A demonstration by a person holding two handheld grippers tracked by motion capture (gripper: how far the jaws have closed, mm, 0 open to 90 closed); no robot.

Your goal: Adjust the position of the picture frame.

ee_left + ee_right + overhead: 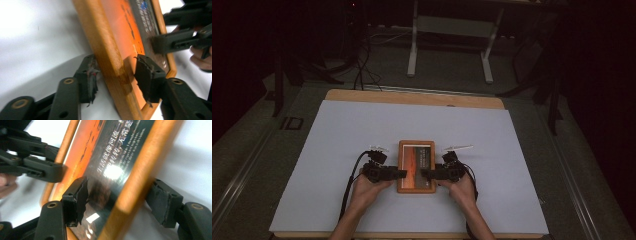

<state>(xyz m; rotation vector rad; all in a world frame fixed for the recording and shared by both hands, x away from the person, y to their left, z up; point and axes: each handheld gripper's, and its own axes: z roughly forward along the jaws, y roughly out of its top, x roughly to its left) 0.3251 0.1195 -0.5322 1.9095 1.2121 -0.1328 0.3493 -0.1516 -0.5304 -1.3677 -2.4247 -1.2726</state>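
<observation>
Down on the white sheet that covers the bench (362, 130), a wooden picture frame (416, 166) lies flat, a little toward the near edge and about midway between the left and right edges. Its picture is orange with a dark panel of pale lettering.

The left gripper (401, 173) comes in at the frame's left long side, held by the person's left hand (371, 190). In the left gripper view the wooden rail (110, 62) stands between the two black fingers (88, 80): one finger is on the outer side of the rail over the white sheet, the other over the orange picture. A gap shows on the picture side, and on the outer side I cannot tell whether the pad touches the wood. The fingers are parted wider than the rail and do not clamp it.

The right gripper (424, 173) meets the frame's right long side, held by the right hand (462, 189). In the right gripper view its fingers (77, 200) straddle the right rail (137, 182), one over the glossy dark panel, the other outside on the white sheet. Both stand off the wood, so nothing is gripped.

Each gripper's camera also shows the other gripper across the frame.
</observation>
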